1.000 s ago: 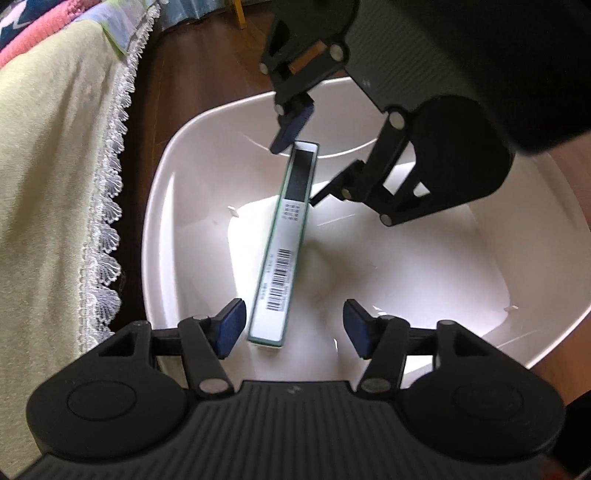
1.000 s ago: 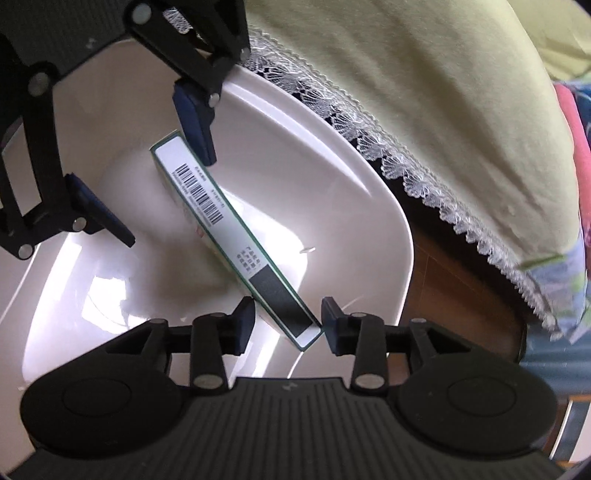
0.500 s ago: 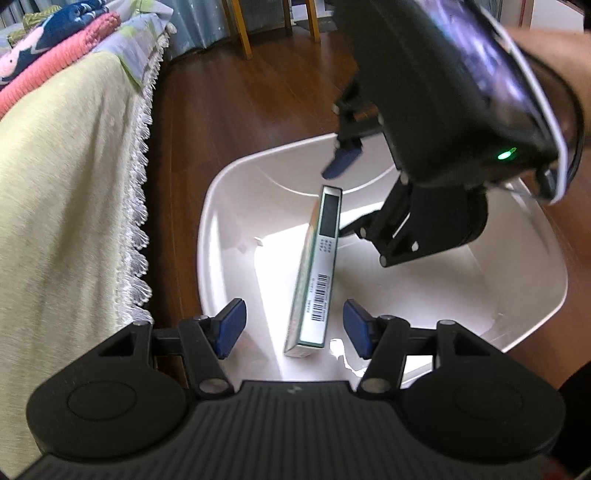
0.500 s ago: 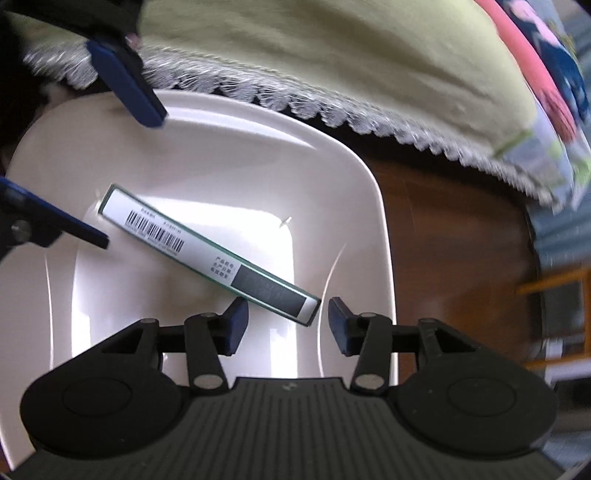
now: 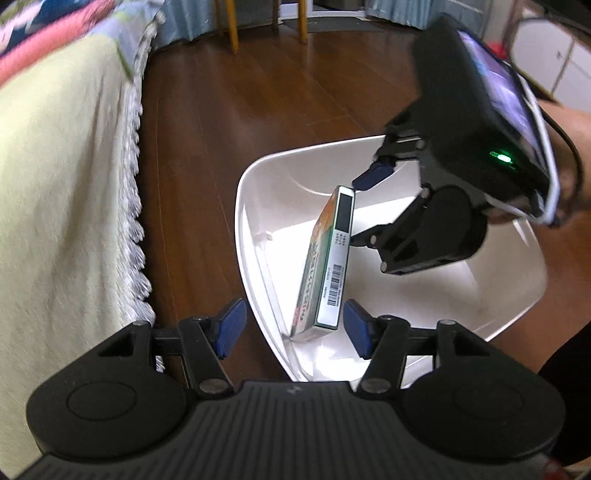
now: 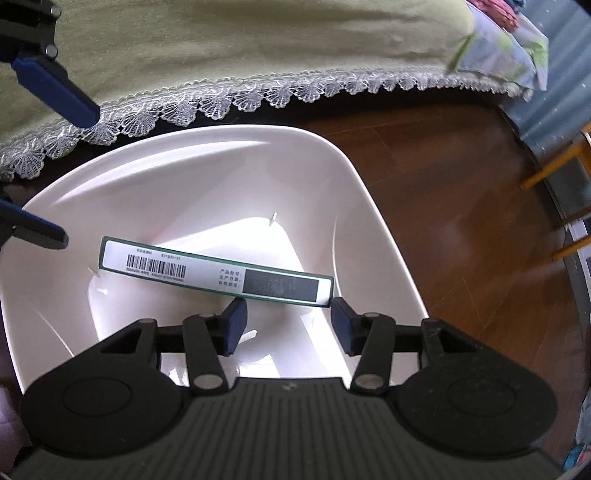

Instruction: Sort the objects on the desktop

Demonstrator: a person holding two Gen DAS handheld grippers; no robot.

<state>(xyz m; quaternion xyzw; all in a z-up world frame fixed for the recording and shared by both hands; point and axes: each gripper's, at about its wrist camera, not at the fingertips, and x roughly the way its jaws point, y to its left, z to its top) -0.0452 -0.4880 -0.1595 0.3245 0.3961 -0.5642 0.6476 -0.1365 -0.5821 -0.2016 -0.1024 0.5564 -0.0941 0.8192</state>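
Note:
A slim green and white box (image 5: 328, 258) with a barcode stands on its long edge inside a white plastic basin (image 5: 295, 149) on the floor. My left gripper (image 5: 293, 328) hovers open above the near rim, and its pads are clear of the box. My right gripper (image 6: 289, 319) sits just behind the box (image 6: 214, 273) inside the basin (image 6: 258, 127). Its jaws are opening and neither pad presses the box. In the left wrist view the right gripper (image 5: 364, 206) hangs at the box's far end.
A bed with a yellow-green cover (image 5: 55, 184) and lace trim (image 6: 258, 96) runs along one side of the basin. Dark wooden floor (image 5: 221, 129) surrounds it. Yellow chair legs (image 5: 232, 26) stand further off. A person's hand (image 5: 569, 122) holds the right gripper.
The left gripper has drawn back and up, so the basin looks smaller. The right gripper has rolled and its jaws have widened. The box has gone from gripped at its end to free in the basin.

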